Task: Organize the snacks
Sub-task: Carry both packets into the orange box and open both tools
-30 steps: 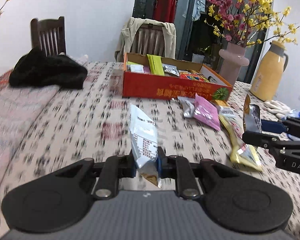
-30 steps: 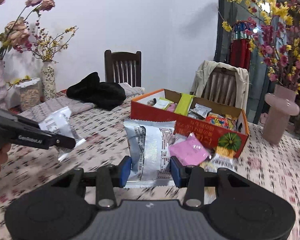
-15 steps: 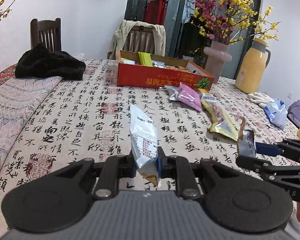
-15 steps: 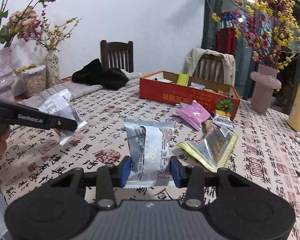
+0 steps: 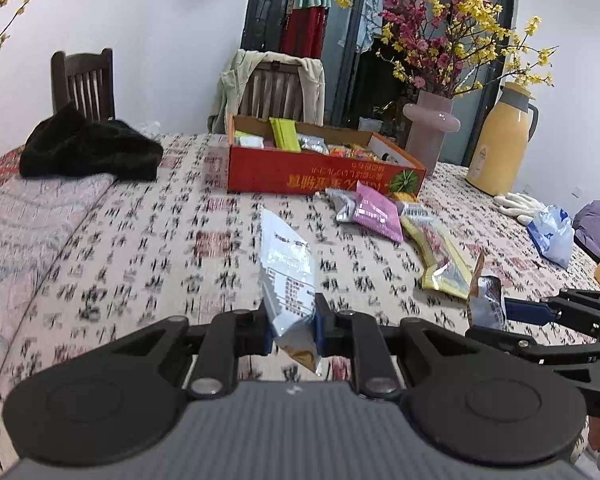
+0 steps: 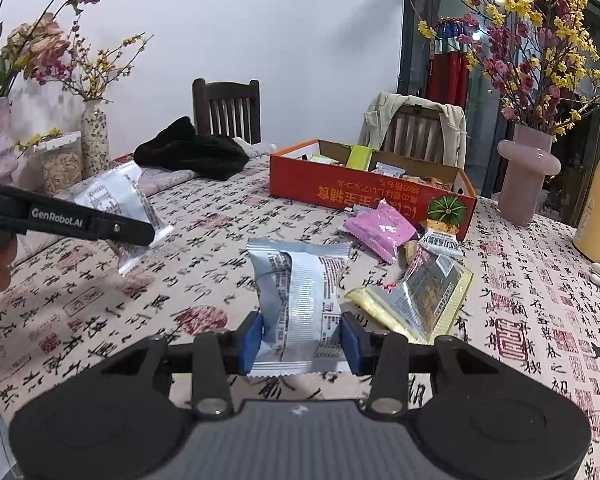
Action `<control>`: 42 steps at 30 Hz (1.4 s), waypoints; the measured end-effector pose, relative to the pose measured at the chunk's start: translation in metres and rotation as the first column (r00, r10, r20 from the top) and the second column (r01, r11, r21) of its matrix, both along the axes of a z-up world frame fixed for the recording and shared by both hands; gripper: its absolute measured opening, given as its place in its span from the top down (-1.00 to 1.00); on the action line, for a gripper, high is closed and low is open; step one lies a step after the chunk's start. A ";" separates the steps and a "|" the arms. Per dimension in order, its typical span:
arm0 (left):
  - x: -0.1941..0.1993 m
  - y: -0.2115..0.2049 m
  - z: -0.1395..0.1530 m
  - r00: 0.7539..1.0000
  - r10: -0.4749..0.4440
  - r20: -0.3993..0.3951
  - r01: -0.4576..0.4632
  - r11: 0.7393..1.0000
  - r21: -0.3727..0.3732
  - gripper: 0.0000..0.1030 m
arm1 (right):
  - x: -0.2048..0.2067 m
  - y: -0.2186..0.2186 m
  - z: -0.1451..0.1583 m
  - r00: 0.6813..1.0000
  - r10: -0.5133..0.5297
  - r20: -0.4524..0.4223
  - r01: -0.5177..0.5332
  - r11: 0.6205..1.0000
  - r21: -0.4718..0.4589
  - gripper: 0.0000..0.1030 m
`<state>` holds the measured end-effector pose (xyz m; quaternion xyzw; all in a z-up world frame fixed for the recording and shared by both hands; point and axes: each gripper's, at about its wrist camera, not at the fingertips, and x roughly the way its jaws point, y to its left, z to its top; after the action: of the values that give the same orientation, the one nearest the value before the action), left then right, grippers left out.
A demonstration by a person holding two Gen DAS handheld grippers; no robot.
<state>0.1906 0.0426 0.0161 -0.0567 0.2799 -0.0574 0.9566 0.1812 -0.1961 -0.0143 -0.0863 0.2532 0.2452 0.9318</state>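
My left gripper point(image 5: 291, 326) is shut on a silver snack packet point(image 5: 288, 268), held edge-on above the patterned tablecloth. My right gripper point(image 6: 300, 340) is shut on a second silver packet point(image 6: 300, 296), held upright. Each gripper shows in the other's view: the right gripper point(image 5: 496, 314) low at the right, the left gripper point(image 6: 142, 234) at the left with its packet point(image 6: 112, 200). An open orange box point(image 5: 324, 176) point(image 6: 364, 194) with several snacks stands further back. In front of it lie a pink packet point(image 6: 382, 227) and a yellow packet point(image 6: 420, 298).
A black garment point(image 5: 88, 152) lies at the far left near a dark chair point(image 5: 82, 80). A pink vase point(image 5: 430, 132), a yellow thermos point(image 5: 500, 144), white gloves point(image 5: 516, 202) and a blue bag point(image 5: 552, 232) are at the right. Flower vases and a jar point(image 6: 58, 162) stand at the left edge.
Both grippers have drawn back from the orange box, which looks smaller and farther now. The right gripper sits lower and nearer in the left view. Both packets stay gripped.
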 end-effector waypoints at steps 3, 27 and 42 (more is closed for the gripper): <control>0.014 0.002 0.011 1.000 -0.026 0.015 0.026 1.000 -0.011 0.64 | 0.013 -0.003 0.006 1.000 0.002 0.001 -0.002 1.000 0.018 0.19; 0.342 -0.008 0.045 0.997 -0.050 -0.062 0.048 0.998 -0.035 0.64 | 0.342 0.025 0.063 0.989 -0.111 -0.095 0.119 0.990 0.080 0.19; 0.366 0.003 -0.009 0.988 -0.028 -0.153 0.035 0.998 0.044 -0.04 | 0.415 0.097 -0.016 0.953 -0.131 -0.275 0.105 0.989 -0.108 0.02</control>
<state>0.5569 0.0460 0.0069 -0.0343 0.3540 -0.0617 0.9326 0.5966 -0.0989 -0.0300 -0.0782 0.3987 0.1871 0.8944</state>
